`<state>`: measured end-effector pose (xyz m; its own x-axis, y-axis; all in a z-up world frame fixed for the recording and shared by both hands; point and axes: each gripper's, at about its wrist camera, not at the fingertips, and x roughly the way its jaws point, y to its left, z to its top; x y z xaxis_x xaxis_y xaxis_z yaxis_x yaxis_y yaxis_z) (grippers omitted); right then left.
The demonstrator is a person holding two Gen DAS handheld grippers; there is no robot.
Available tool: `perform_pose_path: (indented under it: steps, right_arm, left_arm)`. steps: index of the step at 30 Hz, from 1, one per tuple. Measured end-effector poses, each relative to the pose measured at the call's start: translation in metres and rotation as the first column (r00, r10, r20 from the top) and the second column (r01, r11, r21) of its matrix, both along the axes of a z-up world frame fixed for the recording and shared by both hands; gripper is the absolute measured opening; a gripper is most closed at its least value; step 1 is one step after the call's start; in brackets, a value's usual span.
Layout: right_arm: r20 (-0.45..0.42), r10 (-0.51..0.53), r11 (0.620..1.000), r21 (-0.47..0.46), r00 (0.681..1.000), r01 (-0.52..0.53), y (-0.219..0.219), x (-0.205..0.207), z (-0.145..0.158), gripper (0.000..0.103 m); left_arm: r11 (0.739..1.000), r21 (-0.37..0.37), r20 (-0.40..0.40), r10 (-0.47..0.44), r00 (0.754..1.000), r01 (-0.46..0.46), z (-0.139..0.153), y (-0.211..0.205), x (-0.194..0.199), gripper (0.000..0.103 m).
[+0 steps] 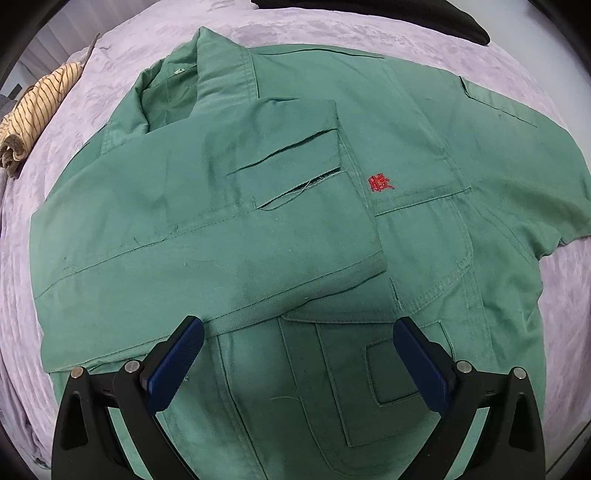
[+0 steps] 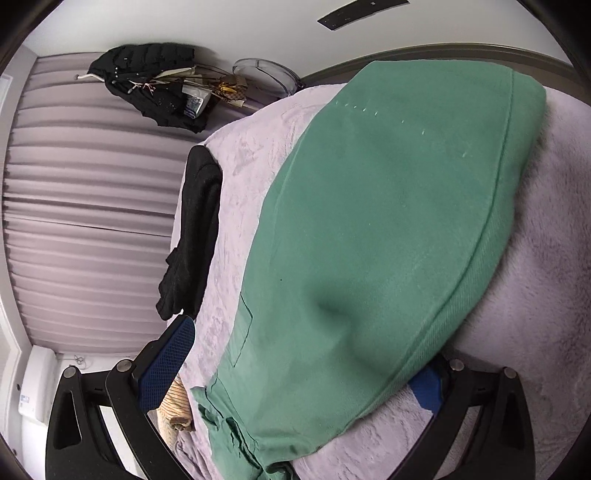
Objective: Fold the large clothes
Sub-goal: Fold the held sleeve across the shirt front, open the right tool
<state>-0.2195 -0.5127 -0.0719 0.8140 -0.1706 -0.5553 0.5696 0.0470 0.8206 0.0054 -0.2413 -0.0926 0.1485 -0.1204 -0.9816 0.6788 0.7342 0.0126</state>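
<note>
One sleeve (image 1: 207, 206) is folded across the green jacket (image 1: 424, 155) on the bed (image 1: 554, 314) — the left gripper (image 1: 297, 347) hovers loose, holding nothing. The right gripper (image 2: 306, 373), wide apart, straddles the other sleeve (image 2: 369, 240) — next it likely must pinch and fold.

A green work jacket (image 1: 424, 155) lies front side up, spread across a pale lilac plush bedspread (image 1: 303, 33). Its collar points away from the left wrist camera. One long sleeve (image 1: 207, 236) is folded flat across the chest, its cuff ending beside a small red embroidered emblem (image 1: 379, 183). From the right wrist camera, green cloth (image 2: 369, 240) lies in a smooth sheet over the bedspread.
</note>
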Motion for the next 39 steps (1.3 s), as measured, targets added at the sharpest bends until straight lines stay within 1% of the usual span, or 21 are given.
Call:
perform_pose_path:
  steps: [1,2,3,4,5,6,8,12,16,20,22,23,25,27,29,32,34,35,37,38,39]
  right_arm:
    - [0.005,-0.013,1.0,0.01,1.0,0.013,-0.001,0.0,0.0,0.101]
    - [0.016,-0.025,1.0,0.019,1.0,0.025,-0.002,-0.001,-0.001,0.094]
    - [0.032,-0.035,0.999,0.028,0.999,0.034,-0.003,-0.001,-0.001,0.082]
    - [0.029,-0.038,0.998,0.046,0.999,0.036,-0.004,-0.001,-0.003,0.043]
    - [0.01,-0.038,0.997,0.07,0.999,0.037,-0.005,-0.001,-0.007,0.009]
    - [0.023,-0.038,0.996,0.086,0.999,0.036,-0.007,-0.001,-0.01,0.009]
    - [0.045,-0.045,0.996,0.08,0.998,0.041,-0.005,-0.003,-0.009,0.009]
    - [0.086,0.007,1.0,0.005,0.996,-0.007,0.005,0.006,0.014,0.009]
    - [0.083,0.127,0.988,-0.096,0.988,-0.119,0.023,0.036,0.05,0.008]
    - [0.046,0.277,0.941,-0.218,0.96,-0.261,0.056,0.086,0.088,0.008]
    - [0.023,0.359,0.9,-0.272,0.933,-0.34,0.078,0.116,0.102,0.008]
    - [0.007,0.404,0.874,-0.298,0.915,-0.383,0.09,0.131,0.108,0.008]
    - [-0.026,0.495,0.811,-0.344,0.868,-0.473,0.12,0.163,0.118,0.008]
    - [-0.056,0.58,0.746,-0.366,0.813,-0.557,0.153,0.193,0.121,0.008]
    - [-0.064,0.652,0.693,-0.352,0.755,-0.629,0.185,0.219,0.114,0.008]
    - [-0.106,0.731,0.626,-0.288,0.674,-0.725,0.234,0.25,0.081,0.008]
    - [-0.14,0.763,0.596,-0.226,0.631,-0.771,0.262,0.266,0.052,0.008]
    - [-0.152,0.77,0.591,-0.192,0.619,-0.783,0.27,0.271,0.038,0.008]
    - [-0.188,0.774,0.596,-0.105,0.604,-0.796,0.28,0.279,0.006,0.009]
    - [-0.207,0.778,0.596,-0.055,0.593,-0.801,0.283,0.282,-0.008,0.012]
    - [-0.229,0.776,0.6,-0.02,0.588,-0.8,0.282,0.28,-0.018,0.012]
  left_arm:
    - [1.0,-0.002,-0.001,0.0,1.0,0.0,0.0,0.0,-0.001,0.103]
    - [1.0,-0.006,-0.001,-0.001,1.0,0.001,0.0,0.003,-0.002,0.103]
    - [1.0,-0.009,-0.002,0.0,1.0,0.0,0.0,0.004,-0.003,0.103]
    - [1.0,-0.015,-0.003,0.001,1.0,-0.001,0.0,0.006,-0.003,0.103]
    - [1.0,-0.021,-0.003,0.002,1.0,-0.002,0.004,0.014,0.0,0.103]
    - [1.0,-0.025,-0.002,0.003,1.0,-0.003,0.004,0.016,0.0,0.103]
    - [0.999,-0.042,0.0,0.009,1.0,-0.009,0.01,0.024,0.004,0.103]
    - [0.997,-0.078,0.013,0.02,1.0,-0.019,0.018,0.038,0.008,0.103]
    - [0.994,-0.1,0.032,0.038,0.999,-0.035,0.023,0.056,0.018,0.103]
    - [0.989,-0.124,0.046,0.083,0.995,-0.077,0.03,0.08,0.033,0.103]
    - [0.987,-0.13,0.058,0.105,0.993,-0.097,0.034,0.091,0.039,0.103]
    - [0.985,-0.133,0.063,0.117,0.991,-0.108,0.035,0.098,0.042,0.103]
    - [0.982,-0.134,0.077,0.141,0.987,-0.13,0.036,0.113,0.048,0.103]
    - [0.978,-0.134,0.086,0.171,0.982,-0.159,0.034,0.127,0.053,0.103]
    - [0.973,-0.129,0.087,0.205,0.975,-0.193,0.031,0.139,0.06,0.103]
    - [0.964,-0.12,0.082,0.246,0.966,-0.236,0.028,0.159,0.07,0.103]
    - [0.96,-0.115,0.08,0.265,0.961,-0.255,0.024,0.17,0.074,0.103]
    - [0.958,-0.112,0.079,0.272,0.959,-0.262,0.022,0.173,0.075,0.103]
    - [0.956,-0.111,0.075,0.281,0.957,-0.272,0.02,0.181,0.078,0.103]
    - [0.955,-0.112,0.073,0.285,0.956,-0.276,0.019,0.185,0.079,0.103]
    - [0.954,-0.115,0.07,0.286,0.956,-0.277,0.018,0.188,0.079,0.103]
